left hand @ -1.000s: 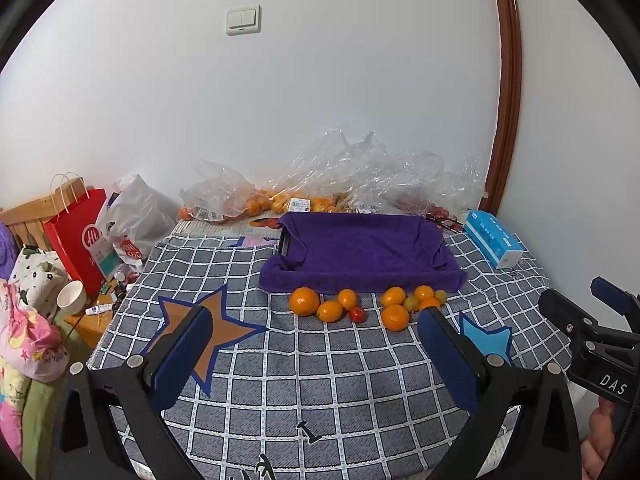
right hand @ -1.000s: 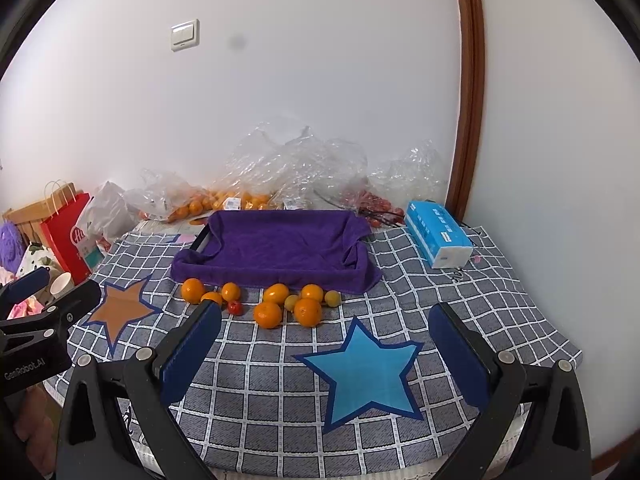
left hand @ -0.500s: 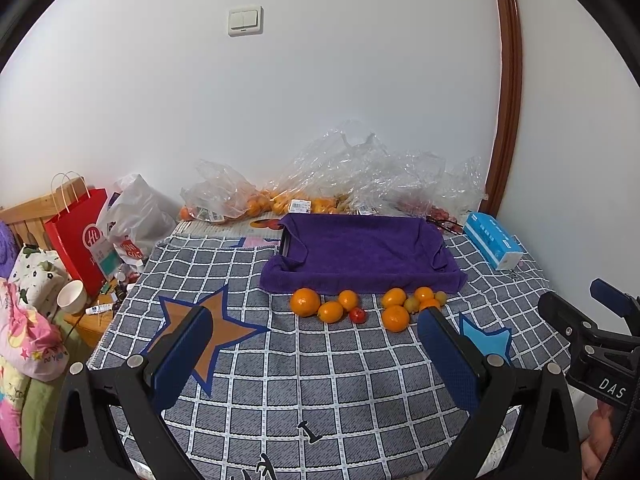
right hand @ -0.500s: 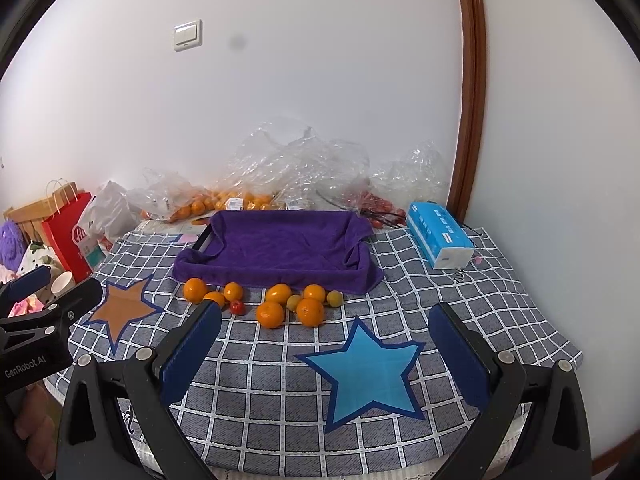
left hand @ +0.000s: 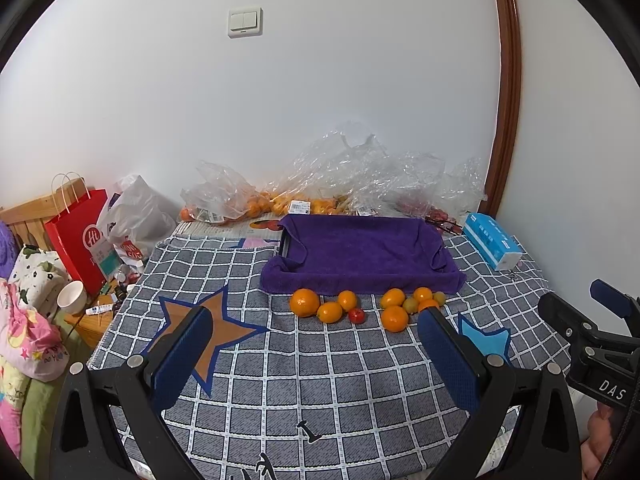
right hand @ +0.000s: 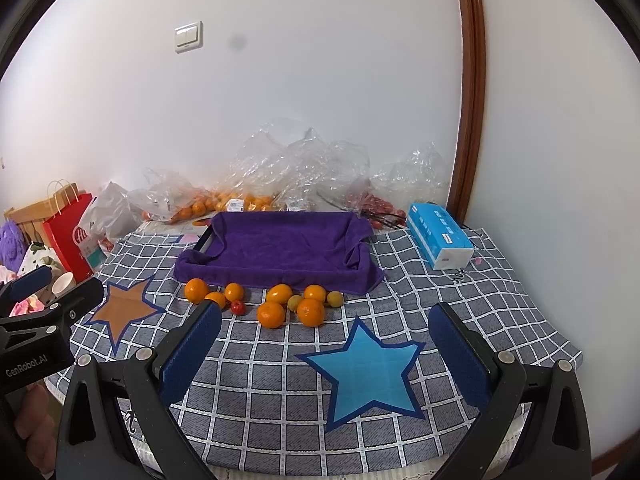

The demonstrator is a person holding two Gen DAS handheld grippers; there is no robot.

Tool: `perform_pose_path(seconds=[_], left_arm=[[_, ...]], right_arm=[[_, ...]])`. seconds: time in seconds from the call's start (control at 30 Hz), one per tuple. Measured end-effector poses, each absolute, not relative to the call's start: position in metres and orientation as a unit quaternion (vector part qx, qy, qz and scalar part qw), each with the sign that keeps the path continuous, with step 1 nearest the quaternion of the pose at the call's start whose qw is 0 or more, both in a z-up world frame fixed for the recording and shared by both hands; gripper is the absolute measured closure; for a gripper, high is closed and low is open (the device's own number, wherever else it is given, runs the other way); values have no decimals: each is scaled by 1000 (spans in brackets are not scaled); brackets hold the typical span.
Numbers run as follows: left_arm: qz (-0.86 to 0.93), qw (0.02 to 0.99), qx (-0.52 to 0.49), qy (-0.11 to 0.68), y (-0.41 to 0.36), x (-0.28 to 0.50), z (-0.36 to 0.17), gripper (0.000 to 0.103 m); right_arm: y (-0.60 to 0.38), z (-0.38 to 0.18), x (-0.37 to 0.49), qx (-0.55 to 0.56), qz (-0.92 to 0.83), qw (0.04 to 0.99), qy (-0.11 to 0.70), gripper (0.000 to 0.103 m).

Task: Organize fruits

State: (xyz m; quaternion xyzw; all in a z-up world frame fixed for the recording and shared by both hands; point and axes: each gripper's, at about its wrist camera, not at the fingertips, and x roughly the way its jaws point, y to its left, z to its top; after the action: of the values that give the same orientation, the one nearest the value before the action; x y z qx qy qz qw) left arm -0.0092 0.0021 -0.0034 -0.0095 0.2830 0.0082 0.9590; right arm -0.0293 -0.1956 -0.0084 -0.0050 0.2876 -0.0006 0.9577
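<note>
The left gripper [left hand: 312,356] is held spread, empty. The fruits [right hand: 264,302] are strung left-right along the tray [right hand: 280,248] front (purple-draped); nothing stands between. The tissue box [right hand: 438,234] lies right. The right gripper [right hand: 324,348] is likewise spread.

Bare tablecloth [left hand: 320,380] before fruits [left hand: 344,308]

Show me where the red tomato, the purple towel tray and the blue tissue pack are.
red tomato [right hand: 237,307]: right wrist view, middle of its skin.
purple towel tray [right hand: 280,246]: right wrist view, bare towel floor.
blue tissue pack [right hand: 438,234]: right wrist view, top face.
</note>
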Motion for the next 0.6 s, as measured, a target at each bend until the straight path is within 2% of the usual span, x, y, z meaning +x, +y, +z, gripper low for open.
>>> perform_pose_path(seconds=[0.6], left_arm=[[9, 959, -10, 282, 2, -10, -2, 0]], right_arm=[[-196, -7, -33, -5, 1, 958, 286, 1]])
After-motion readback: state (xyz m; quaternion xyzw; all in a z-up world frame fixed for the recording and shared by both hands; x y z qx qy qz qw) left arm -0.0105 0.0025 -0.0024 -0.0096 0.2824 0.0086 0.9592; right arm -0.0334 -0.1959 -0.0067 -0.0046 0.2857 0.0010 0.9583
